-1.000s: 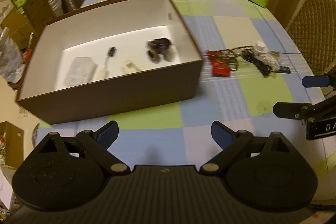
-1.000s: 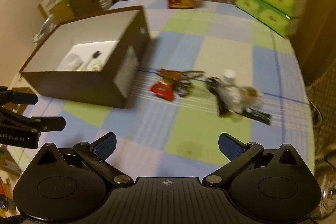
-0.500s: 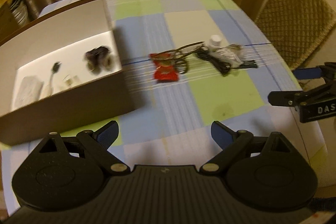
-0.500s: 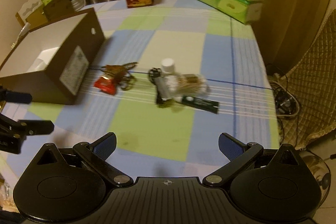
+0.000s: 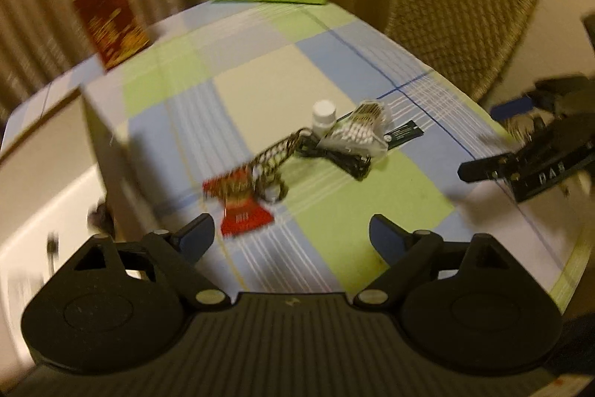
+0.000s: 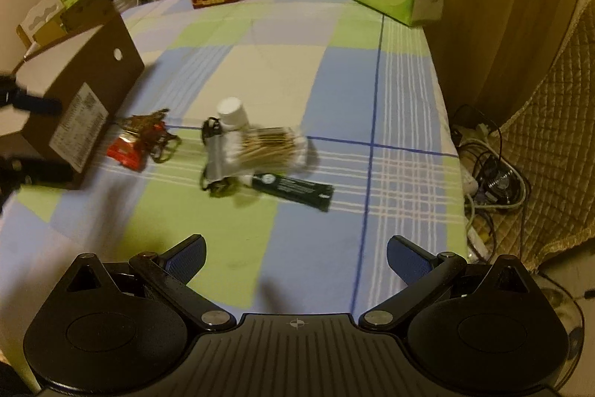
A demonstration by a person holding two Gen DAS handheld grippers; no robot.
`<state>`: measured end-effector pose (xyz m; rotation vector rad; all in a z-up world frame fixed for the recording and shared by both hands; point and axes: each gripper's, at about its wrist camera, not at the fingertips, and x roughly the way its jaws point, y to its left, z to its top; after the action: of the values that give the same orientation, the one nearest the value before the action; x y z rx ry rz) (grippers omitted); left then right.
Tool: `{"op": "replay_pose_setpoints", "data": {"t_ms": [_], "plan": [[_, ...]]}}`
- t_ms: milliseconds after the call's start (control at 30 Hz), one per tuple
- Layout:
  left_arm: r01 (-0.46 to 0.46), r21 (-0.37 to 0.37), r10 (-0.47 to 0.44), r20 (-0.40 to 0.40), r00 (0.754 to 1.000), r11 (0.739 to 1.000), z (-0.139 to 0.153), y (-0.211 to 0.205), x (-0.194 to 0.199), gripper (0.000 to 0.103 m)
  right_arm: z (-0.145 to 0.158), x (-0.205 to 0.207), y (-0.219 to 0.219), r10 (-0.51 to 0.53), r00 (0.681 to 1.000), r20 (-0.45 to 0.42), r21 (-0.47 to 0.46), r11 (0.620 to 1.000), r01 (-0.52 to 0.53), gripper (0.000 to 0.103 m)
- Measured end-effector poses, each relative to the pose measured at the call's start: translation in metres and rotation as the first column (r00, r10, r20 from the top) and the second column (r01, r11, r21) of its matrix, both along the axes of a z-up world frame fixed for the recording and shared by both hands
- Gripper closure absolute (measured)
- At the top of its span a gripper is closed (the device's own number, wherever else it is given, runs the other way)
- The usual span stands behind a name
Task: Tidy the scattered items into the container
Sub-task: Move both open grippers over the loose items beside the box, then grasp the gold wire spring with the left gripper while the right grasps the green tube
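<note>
Left wrist view: we see our left gripper [image 5: 292, 233], jaws spread but closing on nothing, above the checked surface [image 5: 372, 207] near a red packet [image 5: 243, 214]. Our right gripper [image 6: 295, 257] has its jaws spread wide and empty. Beyond it lie a white bottle [image 6: 232, 112], a cotton swab pack [image 6: 267, 147] and a dark tube [image 6: 293, 190]. The brown box [image 6: 85, 99] stands at the left.
</note>
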<state>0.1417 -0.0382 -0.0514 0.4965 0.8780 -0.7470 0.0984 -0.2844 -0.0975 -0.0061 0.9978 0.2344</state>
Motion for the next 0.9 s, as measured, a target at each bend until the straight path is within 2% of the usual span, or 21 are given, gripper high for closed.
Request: {"op": "replay_pose_setpoints", "data": {"t_ms": [133,233,400,533,633,700,733,767,900], "plan": [[0.13,0.047,-0.131,0.024,0.991,0.99,-0.005,-0.012,0.02,0.022,-0.008,0.015,-0.009,0.007,1.0,-0.016,-0.003,1.0,-0.007,0.002],[0.218,0.096,-0.219,0.0,0.976,0.971,-0.014,-0.021,0.037,0.023,-0.013,0.024,-0.013,-0.002,0.999,-0.033,-0.011,1.0,0.001,0.002],[0.364,0.2,-0.363,-0.042,0.931,0.91,-0.034,-0.038,0.055,0.031,-0.021,0.032,-0.018,-0.026,0.998,-0.06,-0.008,1.0,0.026,0.002],[0.425,0.237,-0.416,-0.09,0.905,0.874,-0.05,-0.048,0.069,0.042,-0.025,0.032,-0.021,-0.044,0.996,-0.081,-0.01,0.999,0.043,0.002],[0.453,0.252,-0.44,-0.112,0.891,0.855,-0.059,-0.055,0.079,0.043,-0.028,0.032,-0.025,-0.058,0.994,-0.093,-0.011,0.998,0.058,0.002],[0.47,0.265,-0.452,-0.129,0.882,0.842,-0.066,-0.059,0.085,0.053,-0.029,0.032,-0.026,-0.063,0.993,-0.096,-0.009,0.998,0.062,0.002],[0.474,0.274,-0.453,-0.14,0.88,0.837,-0.069,-0.061,0.087,0.067,-0.029,0.032,-0.026,-0.062,0.994,-0.095,-0.007,0.998,0.062,0.002],[0.477,0.284,-0.455,-0.142,0.879,0.832,-0.072,-0.062,0.089,0.073,-0.028,0.032,-0.026,-0.059,0.994,-0.09,-0.005,0.998,0.059,0.002],[0.494,0.283,-0.477,-0.131,0.869,0.822,-0.072,-0.062,0.083,0.081,-0.027,0.034,-0.026,-0.018,0.998,-0.056,0.021,1.0,0.019,0.002]]}}
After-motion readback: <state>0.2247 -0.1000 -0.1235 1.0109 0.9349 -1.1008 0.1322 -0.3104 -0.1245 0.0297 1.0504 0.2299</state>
